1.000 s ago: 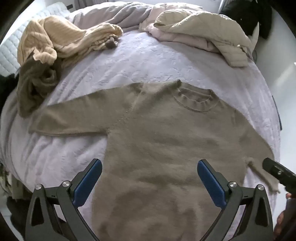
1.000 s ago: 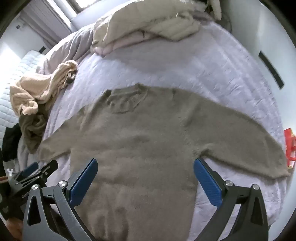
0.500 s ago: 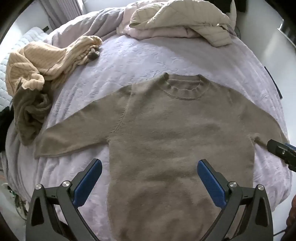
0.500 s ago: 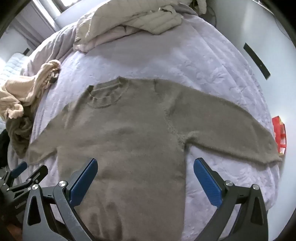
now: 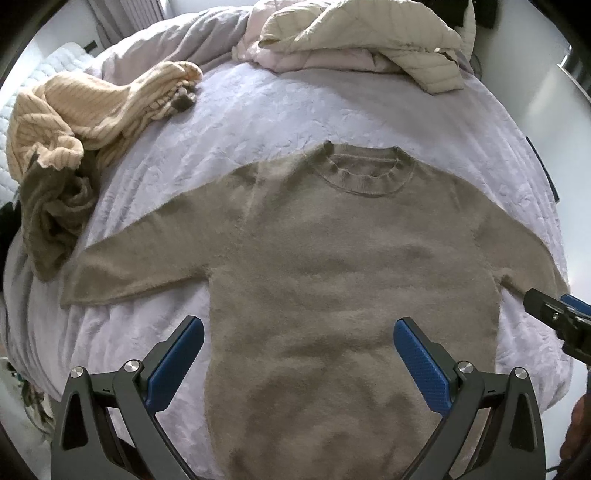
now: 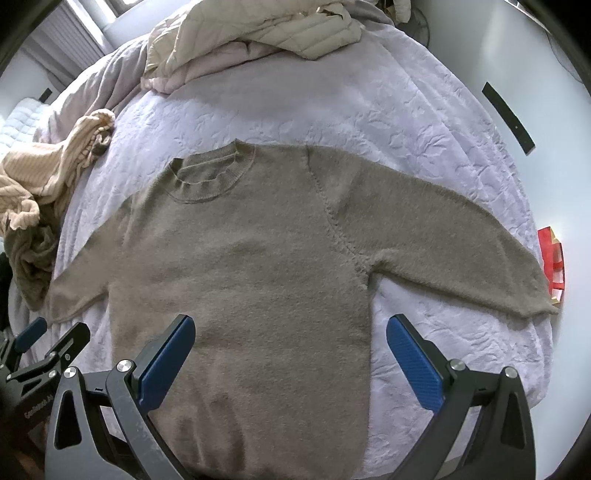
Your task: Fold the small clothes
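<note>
On the bed (image 5: 280,110), spread flat and face up, lies the taupe sweater (image 5: 343,266) I am working with: a soft, fuzzy knit with a ribbed round collar (image 5: 364,173) pointing away from me and both sleeves stretched out to the sides. In my right wrist view the raglan seam runs diagonally from the neck down to the armpit, and the far sleeve tapers toward the bed's edge. My left gripper (image 5: 297,354) hangs above the lower body of the sweater with its blue-padded fingers spread wide, holding nothing. My right gripper (image 6: 290,350) is likewise wide apart and holding nothing, poised over the sweater's right flank, one pad above the knit and the other above bare bedding. The bedspread is pale lilac with a crinkled, embossed leaf pattern. At the far left sits a heap of clothes: a cream ribbed knit (image 5: 74,110) draped over a crumpled olive garment (image 5: 51,221). Across the head of the bed lies a quilted beige puffer jacket (image 5: 369,33) on rumpled pinkish bedding. Pale walls surround the bed, and a small red object (image 6: 552,262) sits beyond its right edge.
</note>
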Motion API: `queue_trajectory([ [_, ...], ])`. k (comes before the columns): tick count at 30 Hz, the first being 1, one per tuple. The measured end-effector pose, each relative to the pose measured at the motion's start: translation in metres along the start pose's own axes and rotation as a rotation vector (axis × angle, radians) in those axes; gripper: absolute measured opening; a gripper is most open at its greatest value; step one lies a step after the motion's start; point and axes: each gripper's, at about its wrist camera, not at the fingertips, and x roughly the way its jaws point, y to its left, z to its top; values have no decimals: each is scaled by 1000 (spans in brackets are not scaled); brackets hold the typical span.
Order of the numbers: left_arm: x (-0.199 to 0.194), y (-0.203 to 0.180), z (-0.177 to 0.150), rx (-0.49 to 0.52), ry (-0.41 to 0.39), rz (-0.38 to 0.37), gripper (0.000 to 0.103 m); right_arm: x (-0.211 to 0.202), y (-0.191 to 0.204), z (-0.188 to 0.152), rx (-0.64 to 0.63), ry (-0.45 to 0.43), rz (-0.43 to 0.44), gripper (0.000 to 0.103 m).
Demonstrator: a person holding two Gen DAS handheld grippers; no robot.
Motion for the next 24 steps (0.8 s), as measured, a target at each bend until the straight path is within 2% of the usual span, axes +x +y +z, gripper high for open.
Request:
queue_trajectory([
  [24, 0, -1, 4, -26, 15, -14, 103, 2, -1, 2, -14, 18, -4, 103],
])
